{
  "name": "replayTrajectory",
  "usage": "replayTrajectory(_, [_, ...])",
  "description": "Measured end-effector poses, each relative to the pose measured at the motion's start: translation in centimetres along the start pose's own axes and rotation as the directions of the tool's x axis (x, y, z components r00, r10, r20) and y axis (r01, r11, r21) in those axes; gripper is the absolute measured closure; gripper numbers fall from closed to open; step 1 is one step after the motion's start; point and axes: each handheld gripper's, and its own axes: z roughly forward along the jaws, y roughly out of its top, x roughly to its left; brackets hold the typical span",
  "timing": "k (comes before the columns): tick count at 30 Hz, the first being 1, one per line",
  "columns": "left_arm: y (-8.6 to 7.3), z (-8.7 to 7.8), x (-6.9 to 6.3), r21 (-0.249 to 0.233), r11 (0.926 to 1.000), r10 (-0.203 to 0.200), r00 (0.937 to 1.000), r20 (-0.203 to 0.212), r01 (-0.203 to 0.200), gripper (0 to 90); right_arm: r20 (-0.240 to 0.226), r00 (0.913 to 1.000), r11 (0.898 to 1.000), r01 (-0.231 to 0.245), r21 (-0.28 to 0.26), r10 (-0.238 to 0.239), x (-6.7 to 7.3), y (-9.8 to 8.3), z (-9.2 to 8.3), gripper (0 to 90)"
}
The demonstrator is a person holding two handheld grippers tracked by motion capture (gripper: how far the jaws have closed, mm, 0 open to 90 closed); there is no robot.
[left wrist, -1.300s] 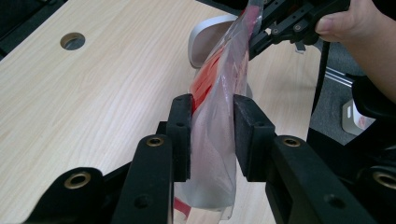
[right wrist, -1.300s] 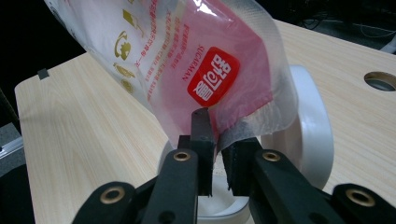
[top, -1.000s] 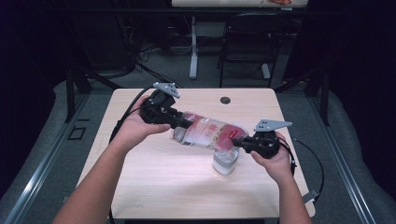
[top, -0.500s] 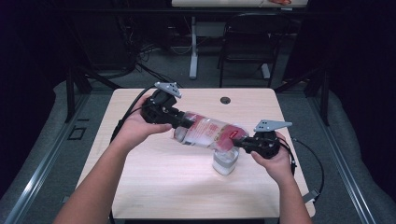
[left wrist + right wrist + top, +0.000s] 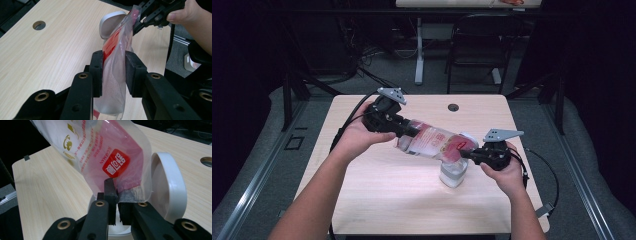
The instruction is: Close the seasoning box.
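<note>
A clear plastic bag [image 5: 434, 142] with a red label hangs slanted above the wooden table [image 5: 382, 200], stretched between both grippers. My left gripper [image 5: 404, 131] is shut on the bag's higher, fuller end [image 5: 112, 85], with its pads pressing on both sides. My right gripper [image 5: 467, 155] pinches the bag's lower edge [image 5: 130, 195]. Its jaws have just been closing, and that edge is between them. Just under this lower end stands a white jar [image 5: 453, 175] with its lid [image 5: 170, 185] tipped up beside the bag [image 5: 100, 147]. The right gripper [image 5: 140, 18] also shows far off in the left gripper view.
A round cable hole [image 5: 453, 107] sits near the table's far edge. Black cables [image 5: 349, 122] trail off the left side, and another cable [image 5: 547, 175] loops off the right edge. A chair [image 5: 472, 45] and a table leg [image 5: 418, 50] stand beyond the table.
</note>
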Motion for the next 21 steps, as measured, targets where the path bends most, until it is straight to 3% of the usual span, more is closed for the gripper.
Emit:
replayTrajectory(12, [0.3,-0.2,0.0,-0.011,0.9999,0.000,1.0000,0.002,0.000,70.5,-0.047,0.9989,1.000,0.006,0.005,-0.006,0.3,-0.1,-0.4,87.8])
replayTrajectory(21, [0.7,0.3,0.0,-0.009,0.9999,0.010,0.9999,0.007,-0.010,70.5,-0.028,0.9996,1.000,0.005,0.003,-0.005,0.0,-0.2,-1.3,88.2])
